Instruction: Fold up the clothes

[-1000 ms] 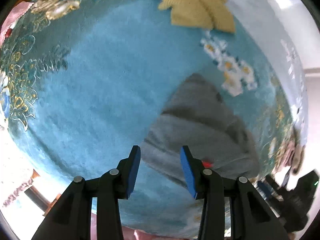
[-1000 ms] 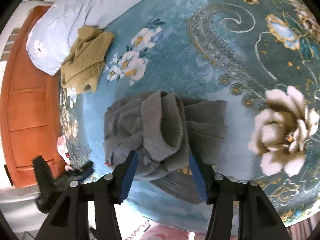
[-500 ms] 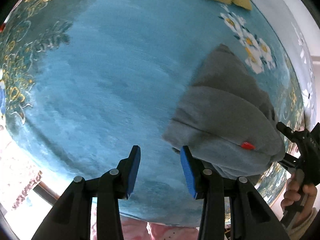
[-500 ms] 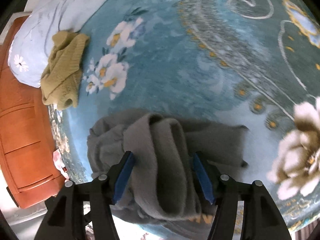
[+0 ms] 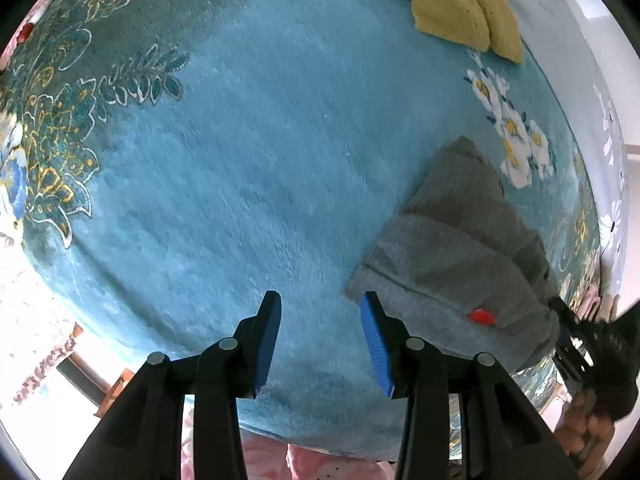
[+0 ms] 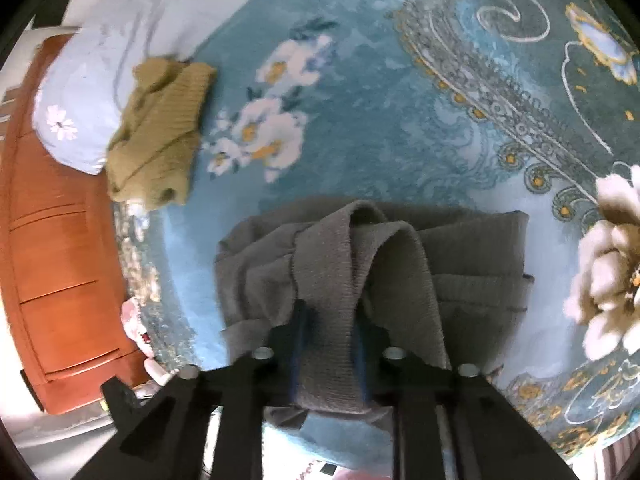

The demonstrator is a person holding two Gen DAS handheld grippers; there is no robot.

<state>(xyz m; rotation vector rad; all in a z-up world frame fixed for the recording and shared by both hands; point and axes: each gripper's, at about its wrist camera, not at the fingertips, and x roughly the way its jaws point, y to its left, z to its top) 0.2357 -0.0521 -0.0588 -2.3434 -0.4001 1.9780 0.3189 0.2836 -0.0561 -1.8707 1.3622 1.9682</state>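
A grey sweater [image 6: 392,264] lies bunched on the blue floral blanket [image 6: 360,120]. My right gripper [image 6: 328,344] is shut on a ribbed fold of it, which runs up between the blue pads. In the left wrist view the grey sweater [image 5: 452,256] lies to the right, with a small red tag [image 5: 482,316]. My left gripper [image 5: 320,336] is open and empty over bare blanket, its right pad just left of the sweater's near corner. The right gripper [image 5: 576,344] shows at the far right edge.
A mustard knitted garment [image 6: 160,128] lies by a pale blue pillow [image 6: 80,92] at the head of the bed; it also shows in the left wrist view [image 5: 456,4]. An orange wooden cabinet [image 6: 52,280] stands beside the bed. The blanket's near edge [image 5: 280,424] drops away below the left gripper.
The right gripper has closed on the ribbed fold of the grey sweater, having been open around it. The left gripper stayed open and shifted a little left of the sweater.
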